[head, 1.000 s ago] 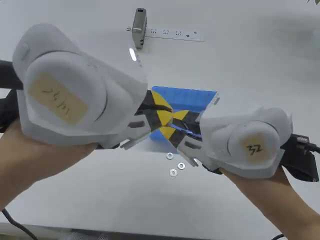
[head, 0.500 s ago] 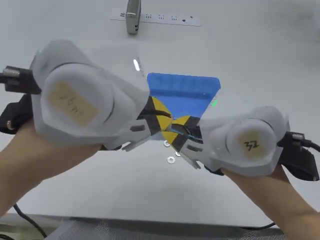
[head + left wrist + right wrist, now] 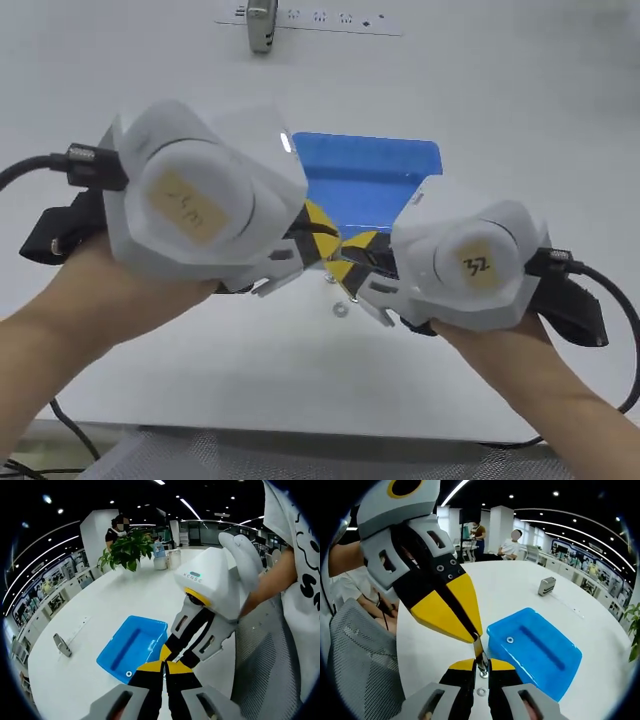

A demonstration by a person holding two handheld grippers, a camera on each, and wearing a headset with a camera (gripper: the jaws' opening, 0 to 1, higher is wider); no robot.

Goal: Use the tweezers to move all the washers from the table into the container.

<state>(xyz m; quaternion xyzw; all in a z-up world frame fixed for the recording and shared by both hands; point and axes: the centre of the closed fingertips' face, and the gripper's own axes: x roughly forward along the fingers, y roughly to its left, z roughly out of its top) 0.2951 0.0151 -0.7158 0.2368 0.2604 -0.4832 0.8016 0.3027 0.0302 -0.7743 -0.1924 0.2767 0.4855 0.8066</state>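
- Right gripper (image 3: 481, 667): jaws were pinched nearly together on the lower end of the tweezers (image 3: 479, 652), at 6 o'clock in the right gripper view.
- Loose washer (image 3: 481, 692) lay on the table (image 3: 520, 580) just under those jaws, also at 6 o'clock. In the head view it sat just below where the two grippers met.
- Left gripper (image 3: 473, 634) reached in from 11 o'clock, jaws closed on the upper end of the tweezers. Its own view showed the yellow tips shut together.
- Blue container (image 3: 545, 660) sat flat on the table just beyond the tips, at 3 o'clock.
- Second washer (image 3: 510, 640) was inside the container, near its closest corner.
- Adapter (image 3: 546, 586) and power strip (image 3: 320, 17) were well apart from the work, at 12 o'clock in the head view.
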